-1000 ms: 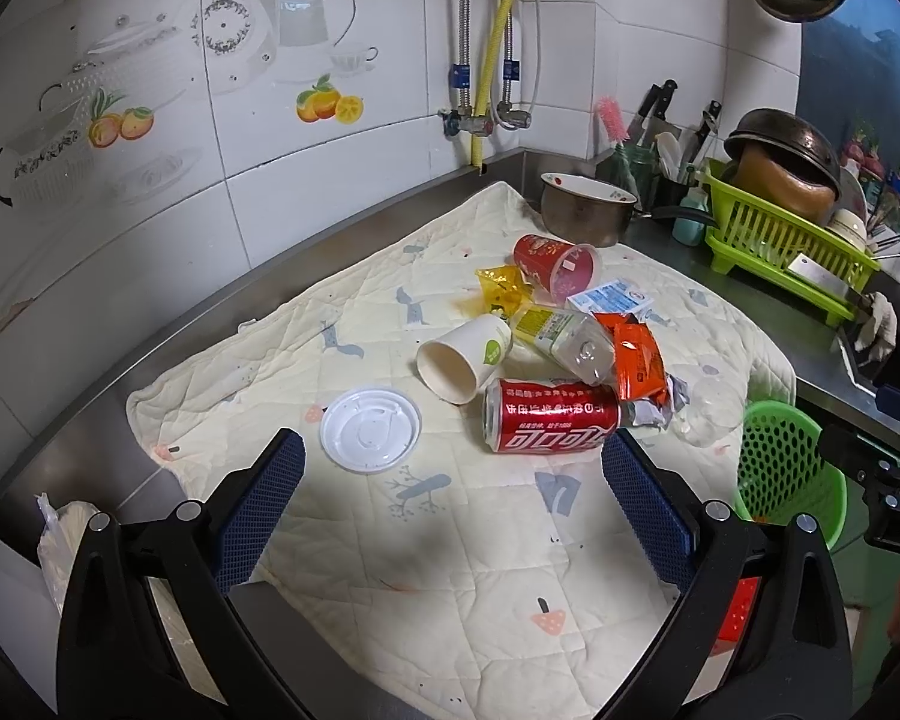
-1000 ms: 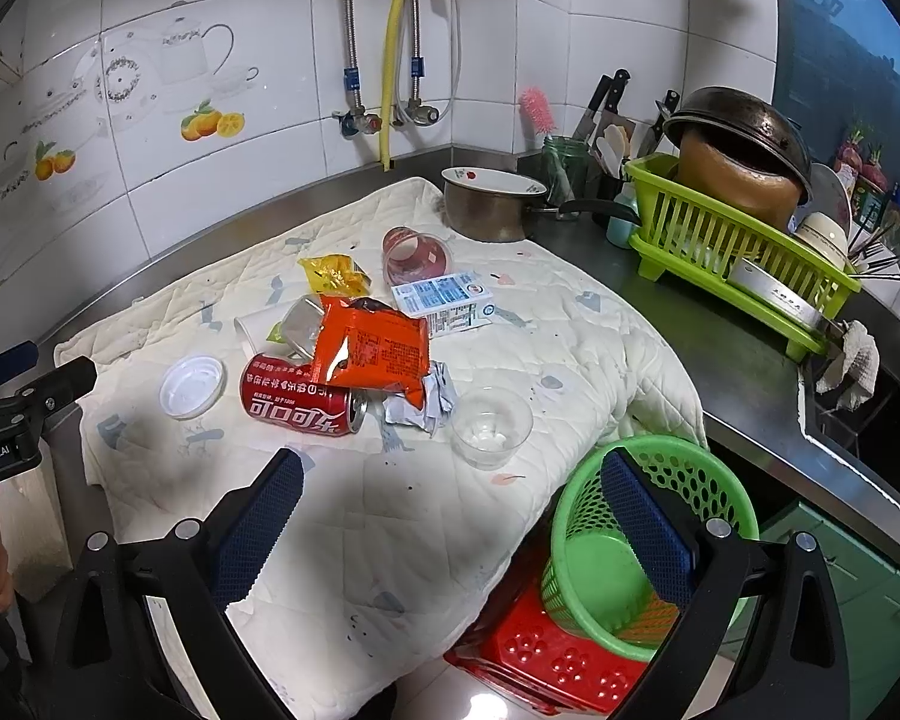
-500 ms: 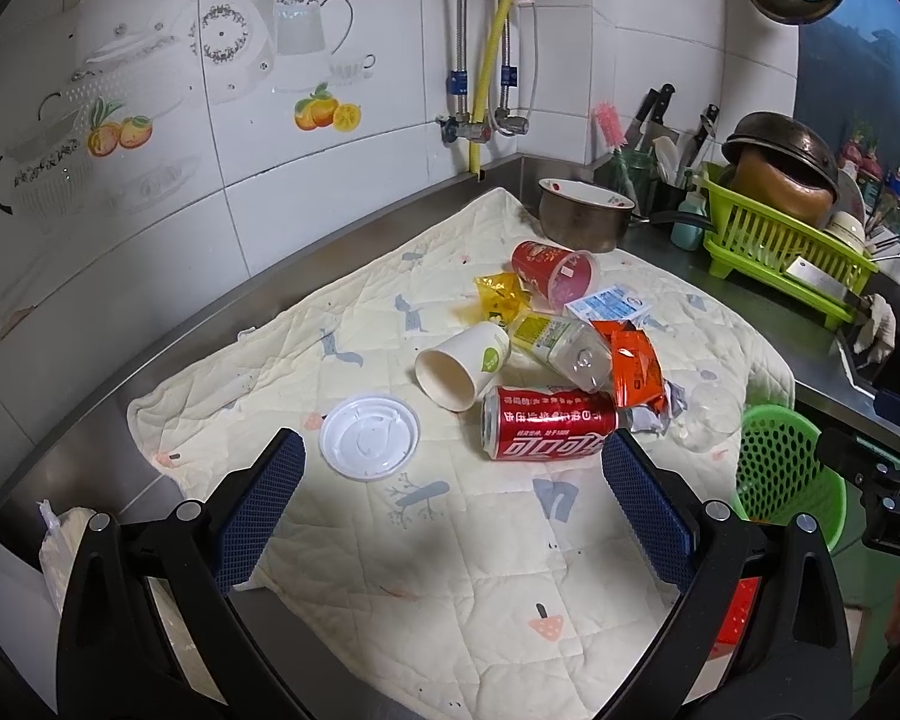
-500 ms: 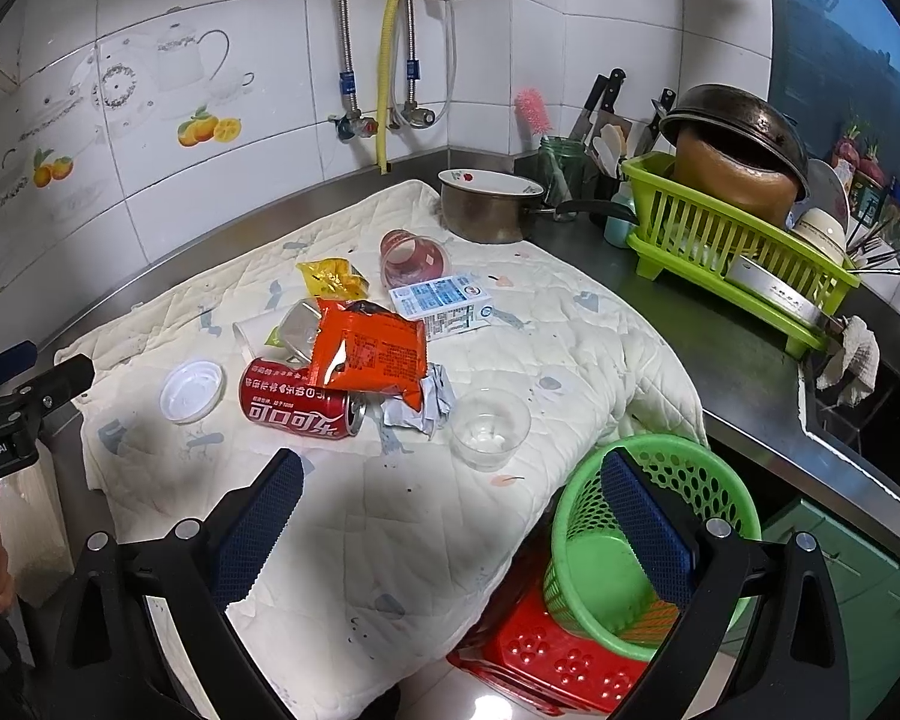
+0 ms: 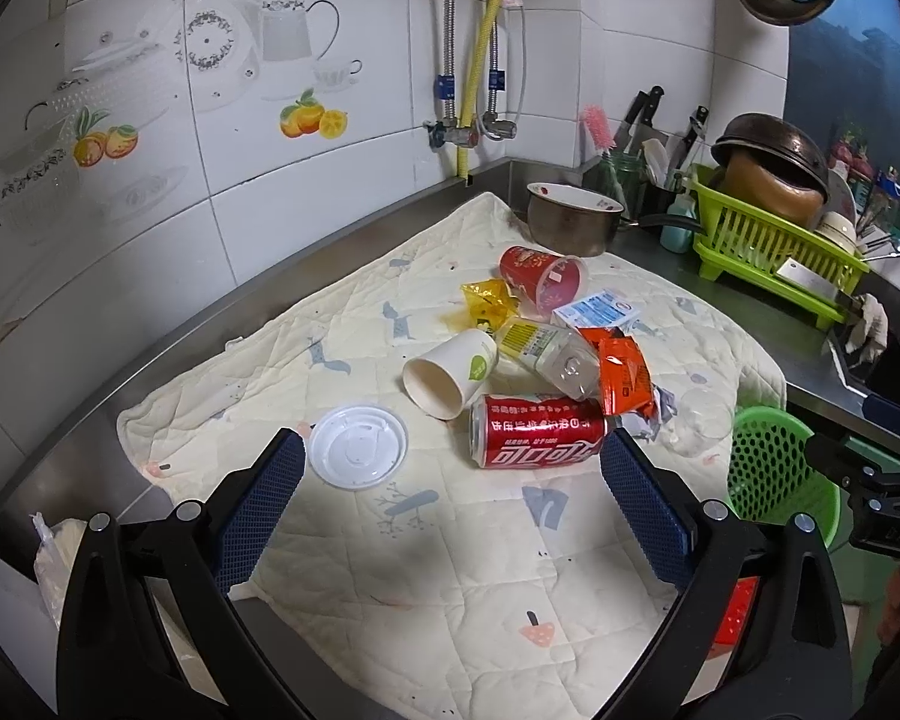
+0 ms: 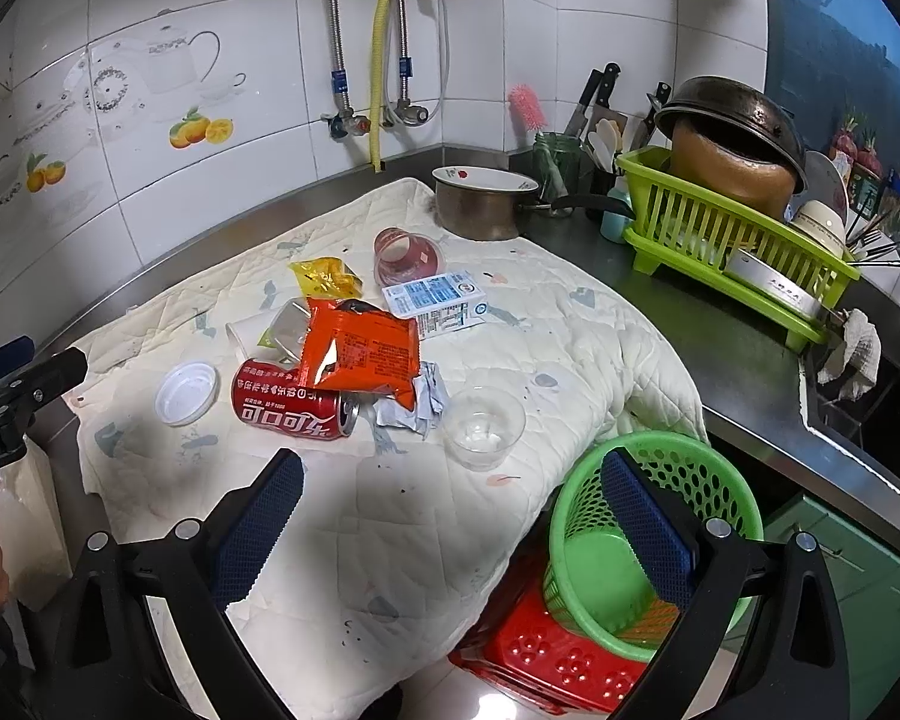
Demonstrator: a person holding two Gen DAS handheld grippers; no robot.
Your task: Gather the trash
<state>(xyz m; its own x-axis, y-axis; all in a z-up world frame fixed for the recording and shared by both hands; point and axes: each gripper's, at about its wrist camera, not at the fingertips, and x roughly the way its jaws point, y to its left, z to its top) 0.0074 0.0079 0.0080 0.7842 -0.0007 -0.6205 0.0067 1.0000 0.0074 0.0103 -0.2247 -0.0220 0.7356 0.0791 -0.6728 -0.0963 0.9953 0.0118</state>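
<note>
The left claw (image 5: pixel 450 474) hangs released, jaws spread wide and holding nothing, over the near part of the quilted mat (image 5: pixel 426 570), where a broad bare stretch of cloth lies between its fingers. Just past its left finger lies a white plastic lid (image 5: pixel 357 445), and just past its right finger a red Coca-Cola can (image 5: pixel 537 439) lies on its side. The right claw (image 6: pixel 450 510) is likewise released and empty, its left finger over bare mat near the mat's front edge and its right finger in front of the green perforated basket (image 6: pixel 690 480), which stands off the desk's corner on a red plastic stool (image 6: pixel 546 654). Beyond the can the trash crowds together: a tipped paper cup (image 5: pixel 450 372), a clear plastic bottle (image 5: pixel 546 348), an orange snack wrapper (image 6: pixel 360 348) resting on the can, crumpled paper (image 6: pixel 426 402), a clear plastic cup (image 6: pixel 483 426) near the mat's right edge, a blue-and-white milk carton (image 6: pixel 435 300), a yellow wrapper (image 6: pixel 324 279) and a red cup (image 5: pixel 543 279) on its side. The mat droops over the steel desk (image 6: pixel 720 348) at the front right. Behind stand a saucepan (image 6: pixel 480 204), a green dish rack (image 6: pixel 732 252) with a pot, and the tiled wall (image 5: pixel 210 150) with pipes.
</note>
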